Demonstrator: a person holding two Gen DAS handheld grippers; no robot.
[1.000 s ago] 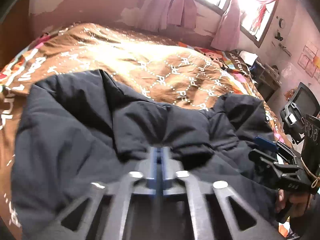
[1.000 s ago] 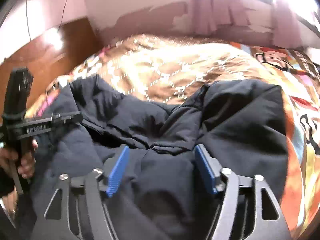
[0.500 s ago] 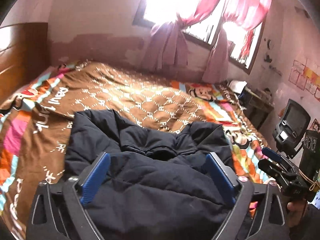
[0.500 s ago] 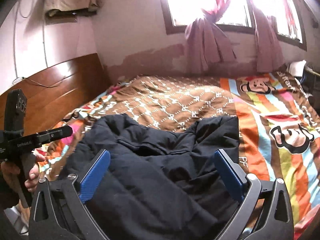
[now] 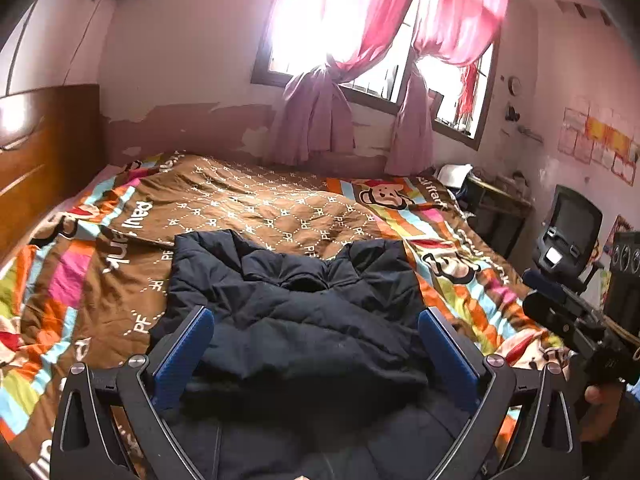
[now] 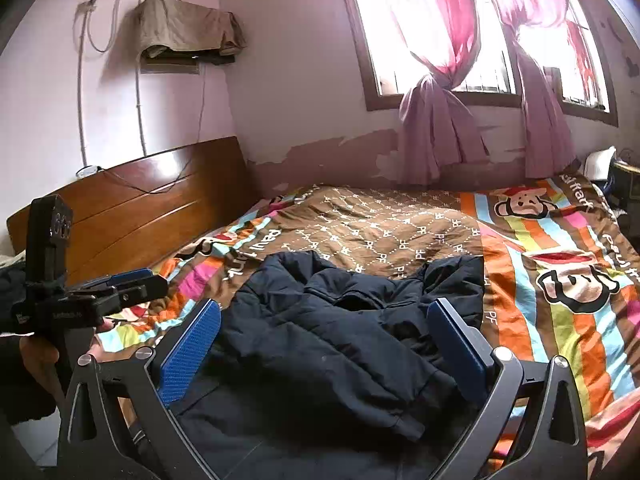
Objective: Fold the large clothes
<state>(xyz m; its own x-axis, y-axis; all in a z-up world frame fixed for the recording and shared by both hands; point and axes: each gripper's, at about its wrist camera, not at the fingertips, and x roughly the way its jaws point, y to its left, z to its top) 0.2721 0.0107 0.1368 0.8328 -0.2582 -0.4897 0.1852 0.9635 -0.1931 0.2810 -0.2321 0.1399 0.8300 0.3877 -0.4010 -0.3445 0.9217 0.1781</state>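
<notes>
A dark navy padded jacket (image 5: 296,312) lies folded on the near edge of the bed, its collar toward the window; it also shows in the right wrist view (image 6: 344,332). My left gripper (image 5: 316,336) is open and empty, held above the jacket's near part. It shows from the side in the right wrist view (image 6: 120,292). My right gripper (image 6: 324,340) is open and empty, also above the jacket. It shows at the right edge of the left wrist view (image 5: 560,308).
The bed has a brown and striped cartoon quilt (image 5: 280,204). A wooden headboard (image 6: 140,208) stands at the left. A window with pink curtains (image 5: 360,40) is behind the bed. A desk (image 5: 496,200) and a black chair (image 5: 568,232) stand at the right.
My left gripper opened and let go of the jacket. Both grippers pulled back and up from the jacket, so more of the bed and room shows.
</notes>
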